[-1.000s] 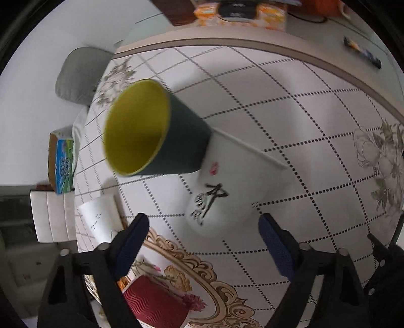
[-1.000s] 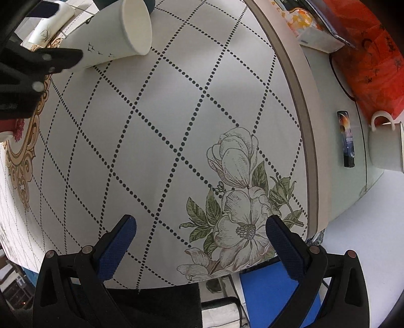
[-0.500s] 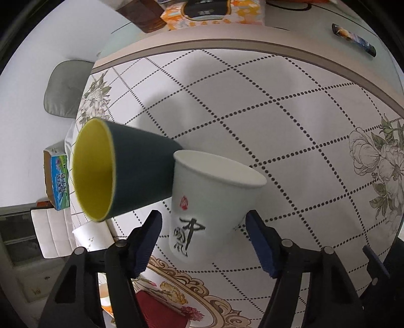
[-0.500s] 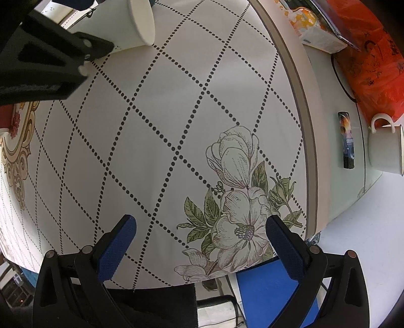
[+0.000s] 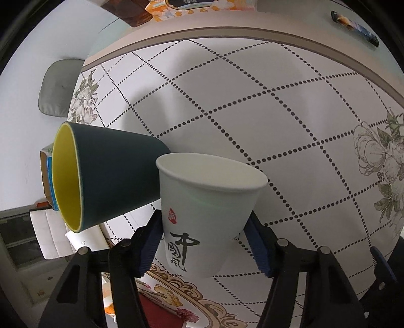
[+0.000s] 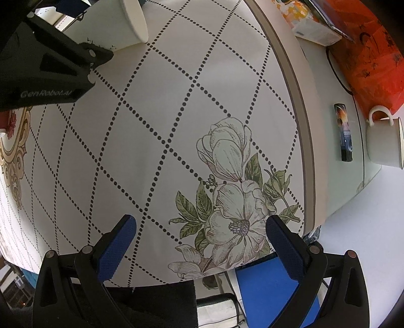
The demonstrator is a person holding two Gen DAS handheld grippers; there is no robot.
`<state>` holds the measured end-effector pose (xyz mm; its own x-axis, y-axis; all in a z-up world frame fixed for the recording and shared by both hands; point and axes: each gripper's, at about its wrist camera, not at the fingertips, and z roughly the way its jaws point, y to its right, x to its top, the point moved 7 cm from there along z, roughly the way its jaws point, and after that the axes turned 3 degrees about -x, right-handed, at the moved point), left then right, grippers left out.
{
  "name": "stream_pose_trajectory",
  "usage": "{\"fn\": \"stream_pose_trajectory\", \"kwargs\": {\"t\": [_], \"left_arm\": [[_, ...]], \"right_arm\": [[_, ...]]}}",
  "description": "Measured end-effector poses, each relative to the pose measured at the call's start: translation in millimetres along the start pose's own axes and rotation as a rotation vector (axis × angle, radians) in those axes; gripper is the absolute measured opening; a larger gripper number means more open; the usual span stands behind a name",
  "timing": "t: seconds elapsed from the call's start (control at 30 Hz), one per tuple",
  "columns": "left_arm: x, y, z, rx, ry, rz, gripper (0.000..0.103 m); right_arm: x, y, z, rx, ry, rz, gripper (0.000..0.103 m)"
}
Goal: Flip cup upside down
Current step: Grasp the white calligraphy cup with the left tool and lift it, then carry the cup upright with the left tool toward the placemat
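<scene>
A white paper cup (image 5: 209, 201) with black calligraphy and a red seal stands upright, mouth up. My left gripper (image 5: 204, 239) has its blue pads against both sides of the cup's lower half. A dark green cup (image 5: 106, 181) with a yellow inside stands just left of it, touching or nearly touching it. In the right wrist view the paper cup (image 6: 126, 25) shows at the top left behind the left gripper's black body (image 6: 45, 70). My right gripper (image 6: 199, 247) is open and empty above the flower print near the table edge.
A red ribbed cup (image 5: 161, 312) and another white paper cup (image 5: 85, 239) sit below the left gripper. A tissue pack (image 5: 199, 7), a dark lighter (image 6: 343, 131) and a white mug (image 6: 383, 141) lie on the far table strip. A grey chair (image 5: 58, 88) stands beyond the table.
My left gripper moved forward around the white paper cup and closed its pads onto the cup's sides. The right gripper stayed where it was, open.
</scene>
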<state>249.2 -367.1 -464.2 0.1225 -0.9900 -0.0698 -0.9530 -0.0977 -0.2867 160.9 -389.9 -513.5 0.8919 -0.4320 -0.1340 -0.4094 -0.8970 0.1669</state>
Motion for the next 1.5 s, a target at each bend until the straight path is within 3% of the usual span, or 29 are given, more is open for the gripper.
{"fn": "stream_pose_trajectory", "kwargs": {"t": [0.3,0.63,1.1,1.3,1.5], "left_arm": [[-8,-2,-15,-0.038,-0.002,-0.124,0.061],[-56,-14,-41,-0.199,-0.047,-0.474,0.061],[-196,-8,-46,-0.374,-0.12,-1.047,0.061],[-257,11,-25,-0.46,-0.177,-1.235,0.061],[-285,28,-4,-0.548,-0.204,-1.345,0.061]], "right_arm": [[-11,10,-10,-0.003,0.011,0.005,0.103],[-27,8,-30,0.016,0.062,-0.041,0.103],[-66,-32,-51,0.062,0.136,-0.193,0.103],[-85,-63,-56,0.071,0.137,-0.255,0.103],[-110,-91,-61,0.05,0.124,-0.294,0.103]]}}
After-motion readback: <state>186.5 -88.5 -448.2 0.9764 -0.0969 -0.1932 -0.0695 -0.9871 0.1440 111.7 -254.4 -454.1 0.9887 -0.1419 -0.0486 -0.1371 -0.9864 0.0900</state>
